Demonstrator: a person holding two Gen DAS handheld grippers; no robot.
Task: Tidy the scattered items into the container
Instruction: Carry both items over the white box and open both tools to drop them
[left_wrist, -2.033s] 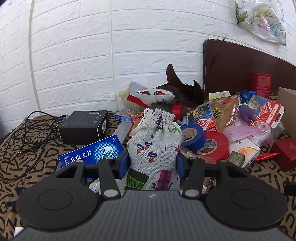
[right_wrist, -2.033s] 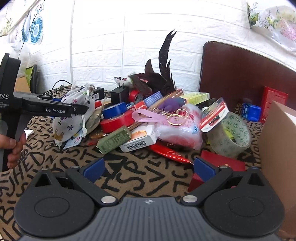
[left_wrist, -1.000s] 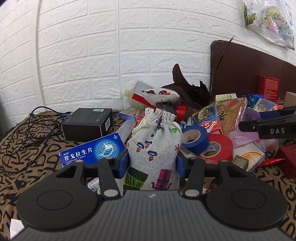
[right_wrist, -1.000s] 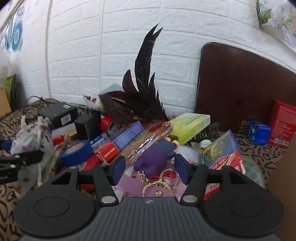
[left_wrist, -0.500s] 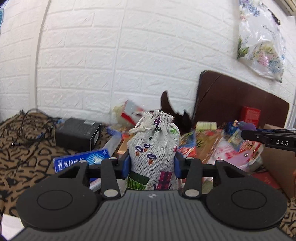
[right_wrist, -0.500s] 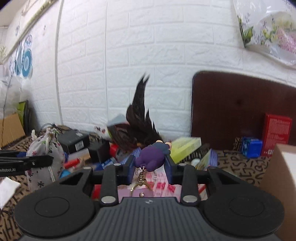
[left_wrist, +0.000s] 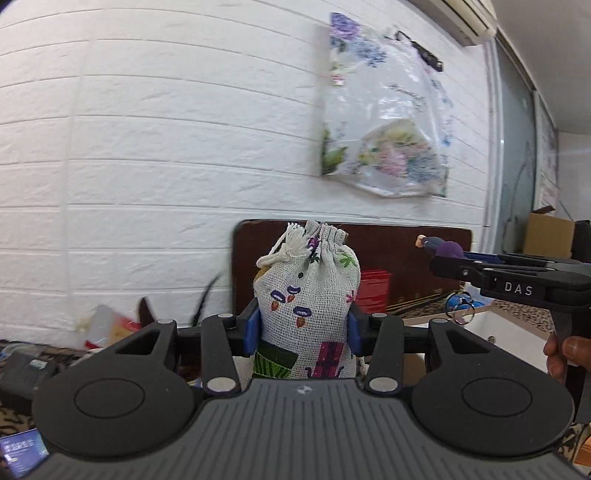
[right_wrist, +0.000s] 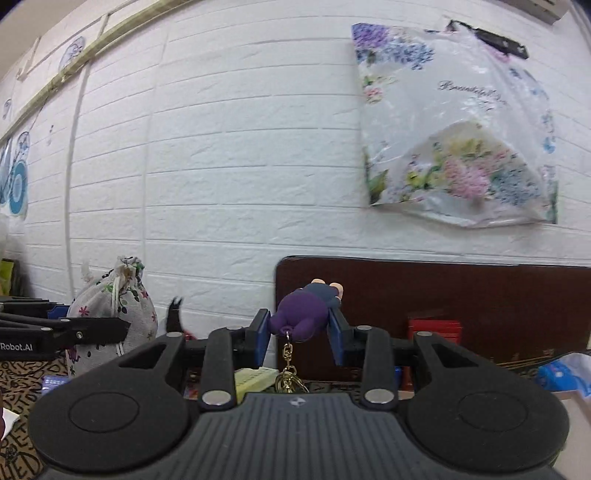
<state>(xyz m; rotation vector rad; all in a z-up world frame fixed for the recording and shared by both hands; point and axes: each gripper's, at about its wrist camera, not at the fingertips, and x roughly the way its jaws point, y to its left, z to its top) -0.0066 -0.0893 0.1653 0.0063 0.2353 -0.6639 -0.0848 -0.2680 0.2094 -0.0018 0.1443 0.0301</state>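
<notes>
My left gripper (left_wrist: 301, 328) is shut on a printed linen drawstring pouch (left_wrist: 308, 295) and holds it upright, high above the table; the pouch also shows at the left of the right wrist view (right_wrist: 118, 306). My right gripper (right_wrist: 298, 332) is shut on a purple figure keychain (right_wrist: 301, 314), its gold ring (right_wrist: 287, 378) hanging below. In the left wrist view the right gripper (left_wrist: 443, 254) is raised at the right with the purple figure (left_wrist: 441, 247) at its tip. A cardboard box rim (left_wrist: 498, 325) lies low at the right, under it.
A dark brown board (right_wrist: 443, 306) leans on the white brick wall, with a red box (right_wrist: 434, 326) before it. A flowered plastic bag (right_wrist: 458, 140) hangs on the wall. The item pile sits low: black box (left_wrist: 22, 373), yellow-green box (right_wrist: 255, 378), patterned cloth (right_wrist: 22, 373).
Both grippers rose and tilted upward with their loads. The right gripper closed on the purple keychain about a second ago and lifted it. The pile has dropped out of view.
</notes>
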